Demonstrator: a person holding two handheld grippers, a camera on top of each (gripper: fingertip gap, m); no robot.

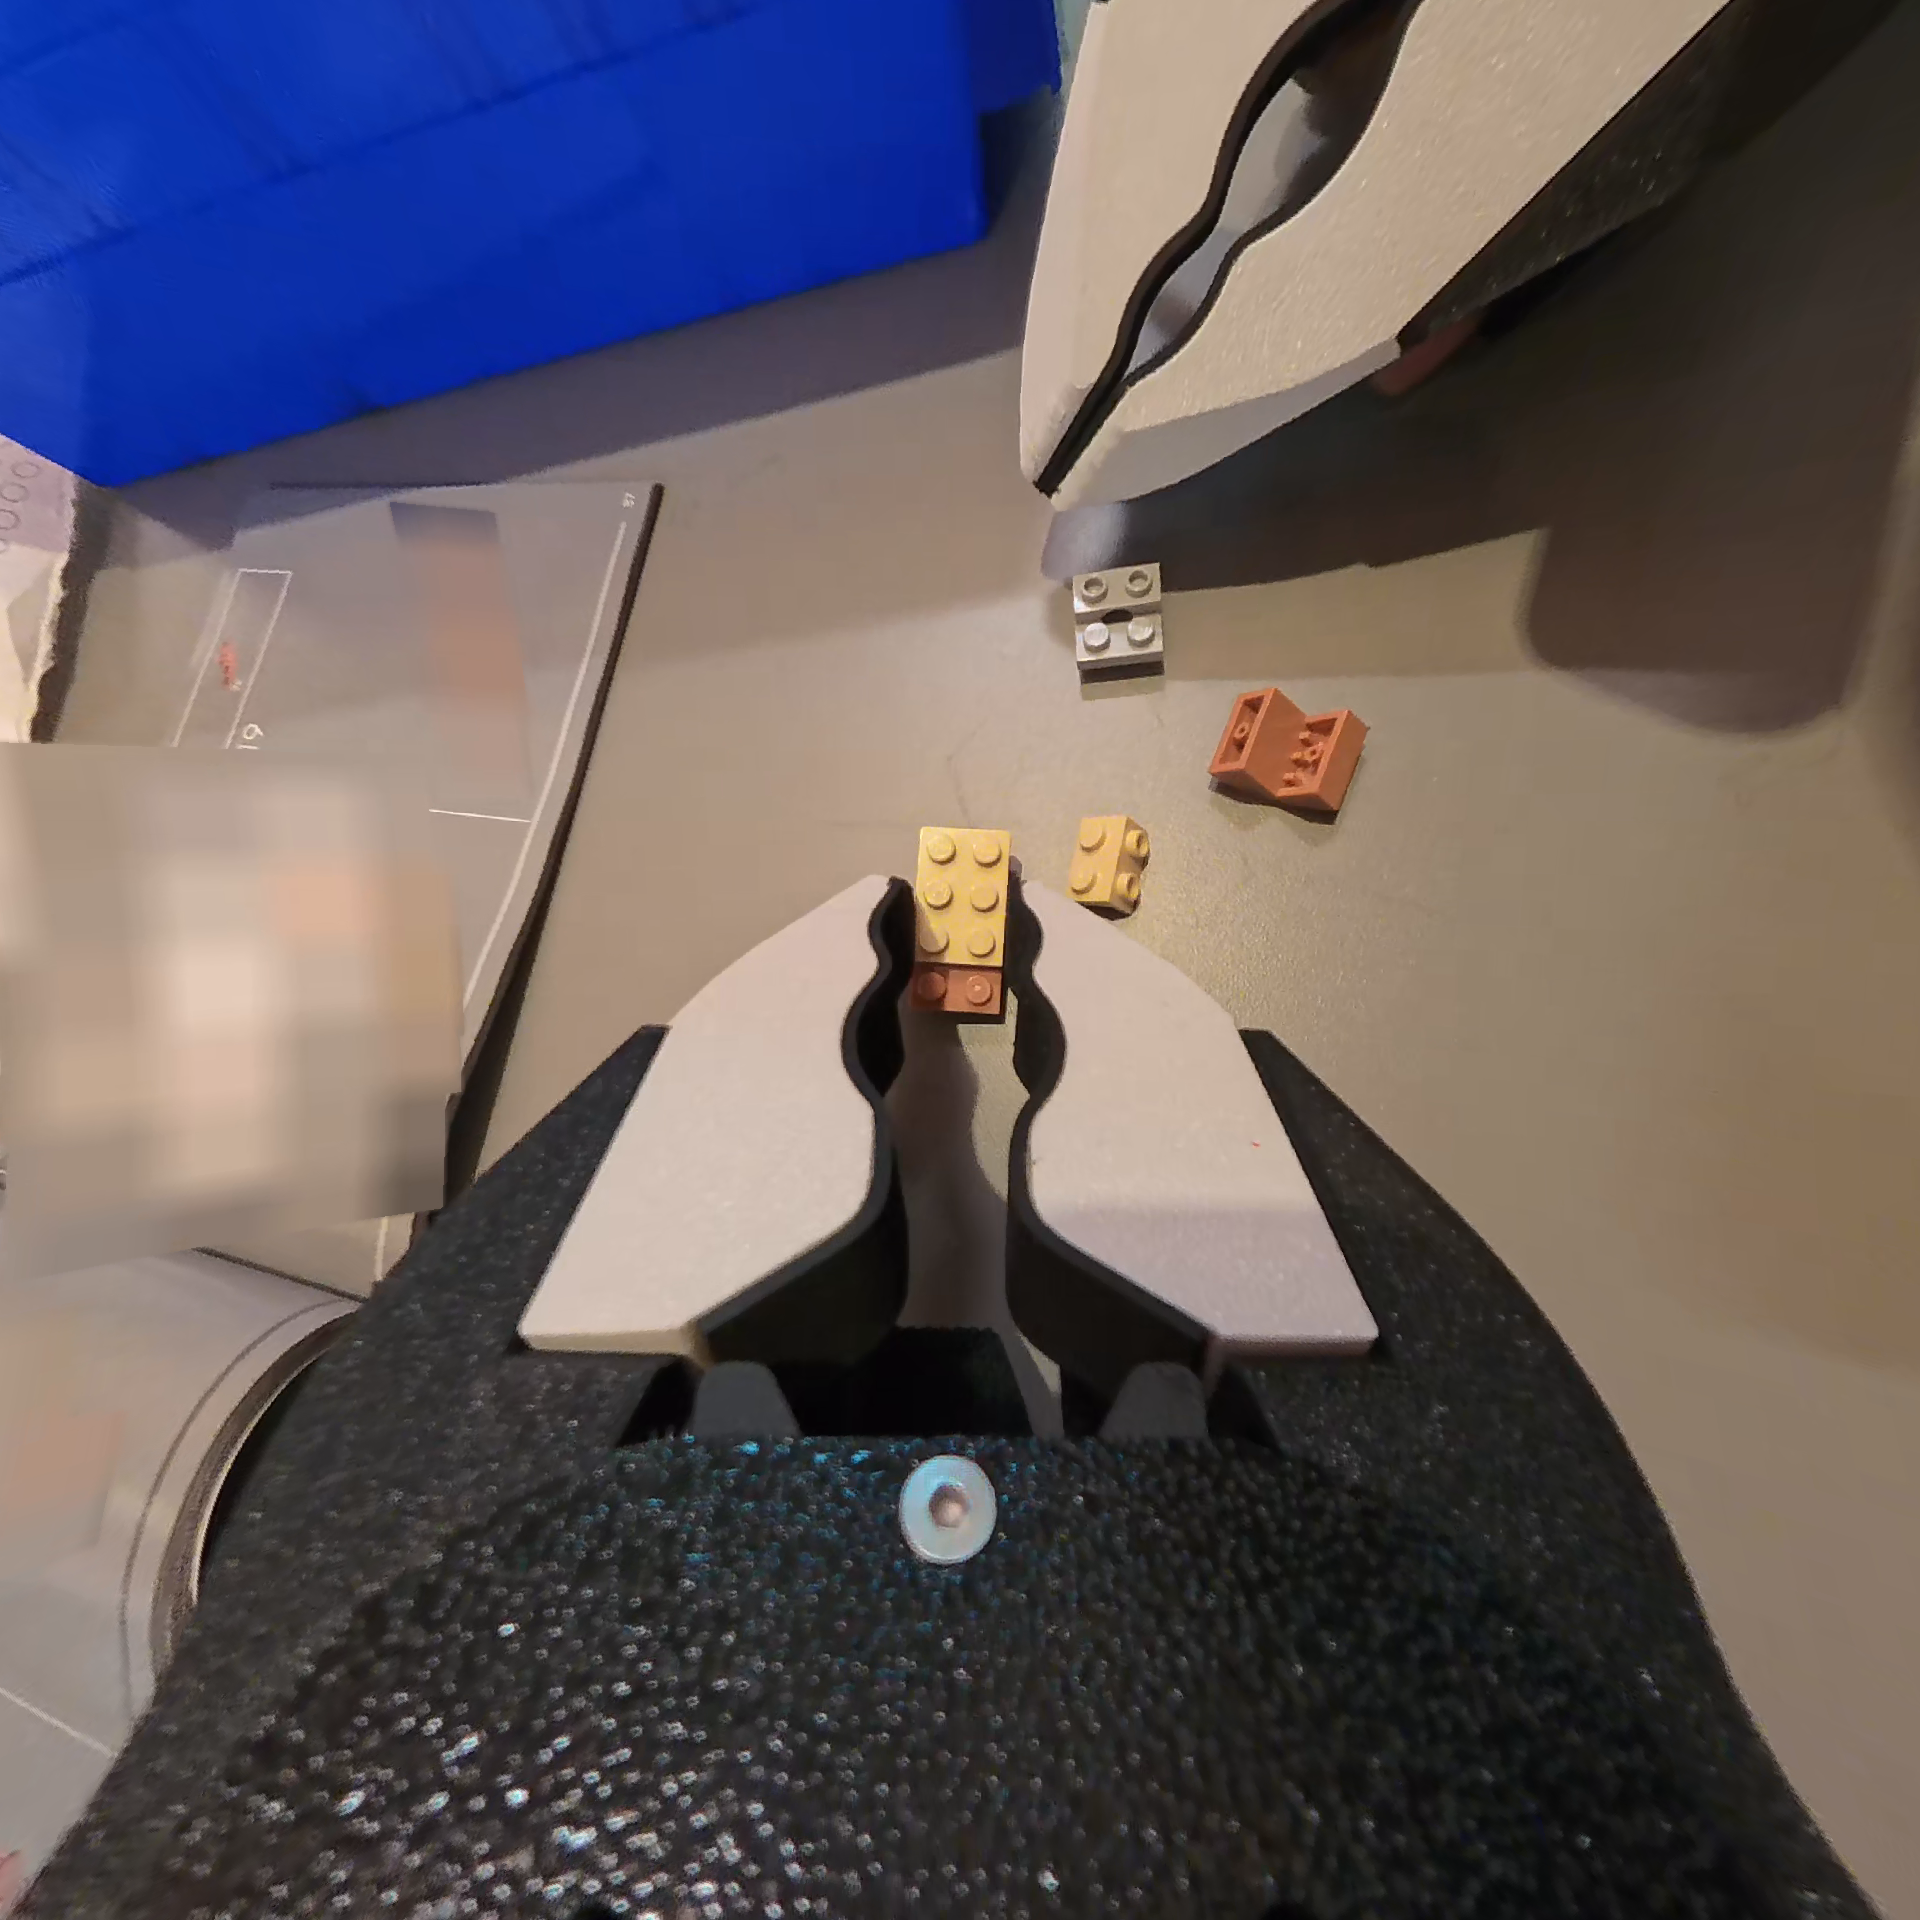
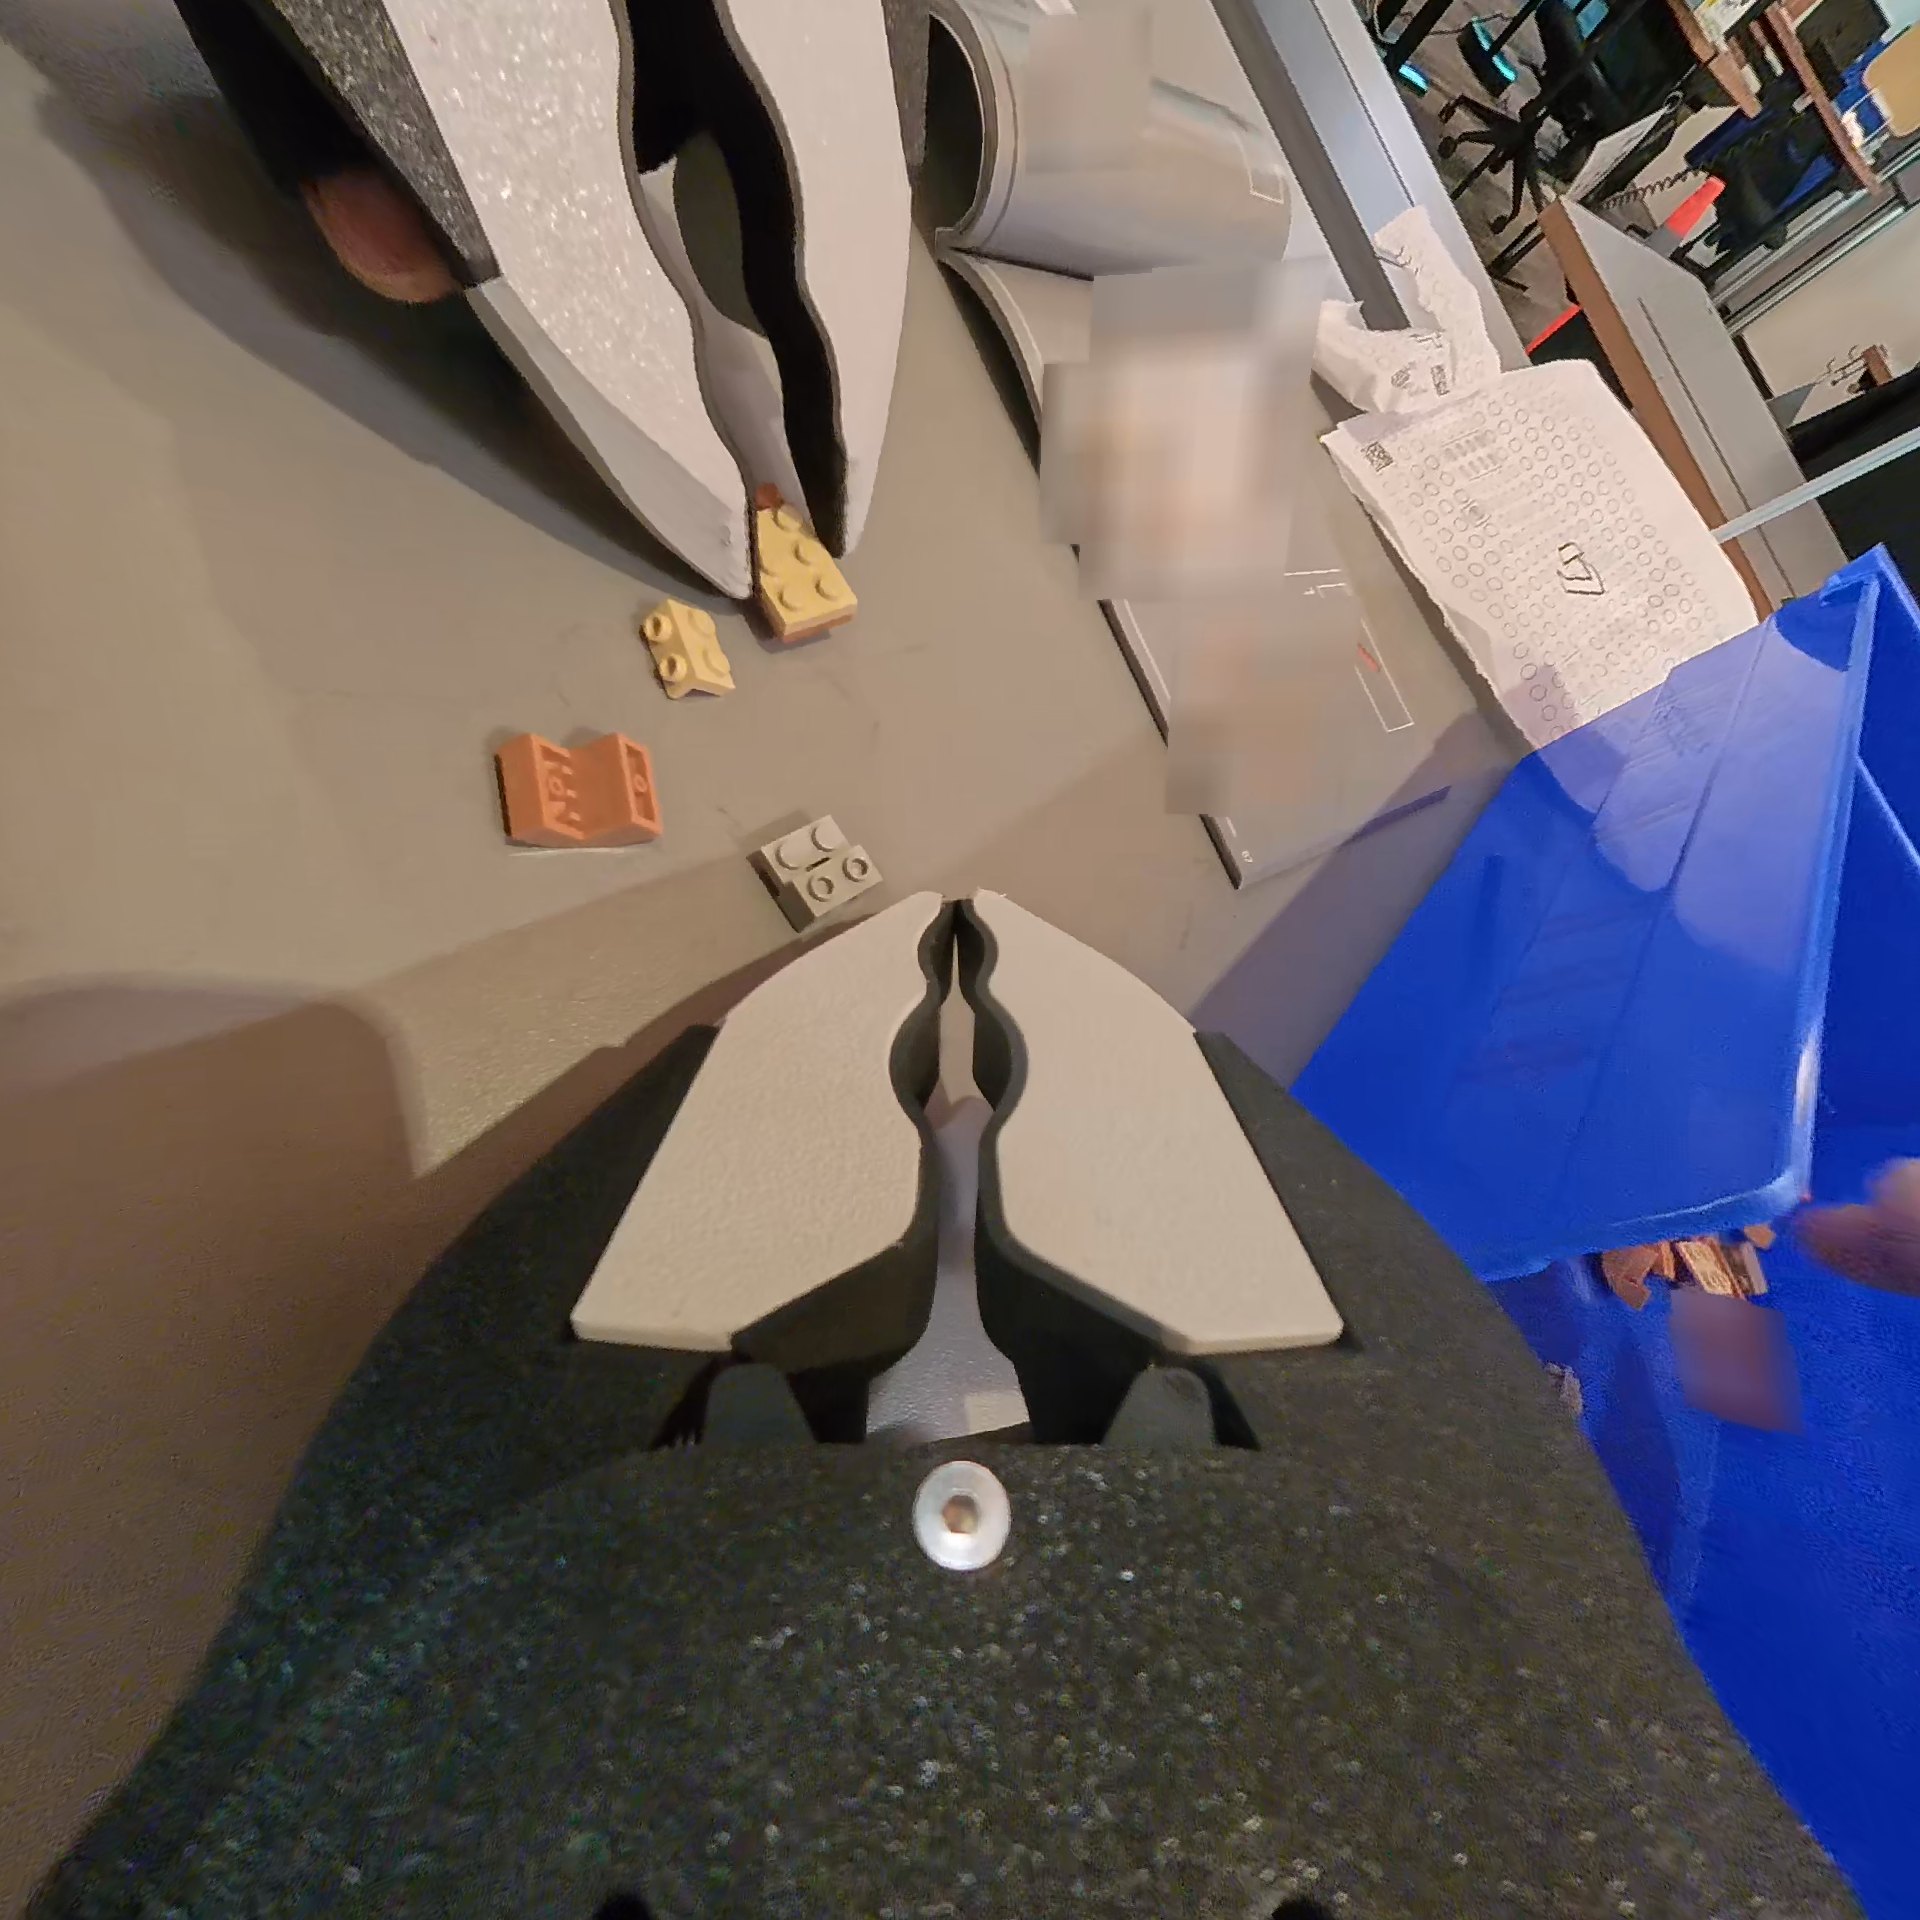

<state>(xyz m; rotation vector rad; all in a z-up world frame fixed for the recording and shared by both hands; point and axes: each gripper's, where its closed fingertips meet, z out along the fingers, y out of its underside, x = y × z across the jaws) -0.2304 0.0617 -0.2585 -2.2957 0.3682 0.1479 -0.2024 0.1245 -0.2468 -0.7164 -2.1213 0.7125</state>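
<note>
**Left gripper pinching tan-on-brown brick stack**

Left gripper: clamped on tan brick stacked on brown plate, low over grey table.

Right gripper: pressed together, bare, just near of grey bracket brick.

Blue bin at right. Booklet left. Brown slope brick, small tan brick between grippers.
</note>
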